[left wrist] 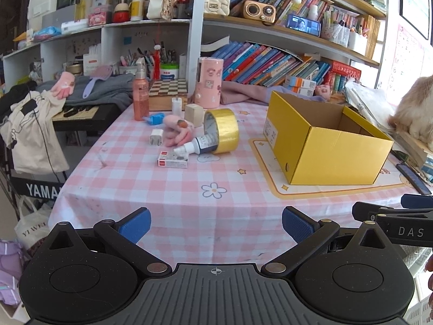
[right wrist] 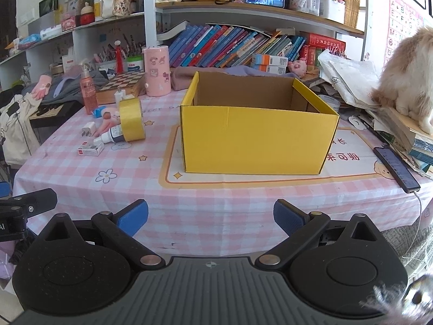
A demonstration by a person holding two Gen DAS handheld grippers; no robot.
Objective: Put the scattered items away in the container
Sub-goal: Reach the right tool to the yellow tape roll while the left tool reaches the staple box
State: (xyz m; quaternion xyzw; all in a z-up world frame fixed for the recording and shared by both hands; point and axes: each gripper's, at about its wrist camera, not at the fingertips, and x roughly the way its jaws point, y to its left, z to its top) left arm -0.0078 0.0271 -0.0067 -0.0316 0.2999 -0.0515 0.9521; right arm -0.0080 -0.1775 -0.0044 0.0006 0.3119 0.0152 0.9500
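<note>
Now — left gripper (left wrist: 216, 226) jaws wide | right gripper (right wrist: 210, 218) jaws wide | cardboard box (right wrist: 257, 135) — glossy tape roll (left wrist: 222, 130)

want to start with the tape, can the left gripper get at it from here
Probably yes. The left gripper is open, and only bare tablecloth lies between it and the tape. A small bottle leans against the roll.

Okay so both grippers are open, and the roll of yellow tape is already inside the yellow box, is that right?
Not quite. Both grippers, left and right, are open, but the yellow tape roll stands on the tablecloth, left of the yellow box; the left wrist view shows this.
</note>
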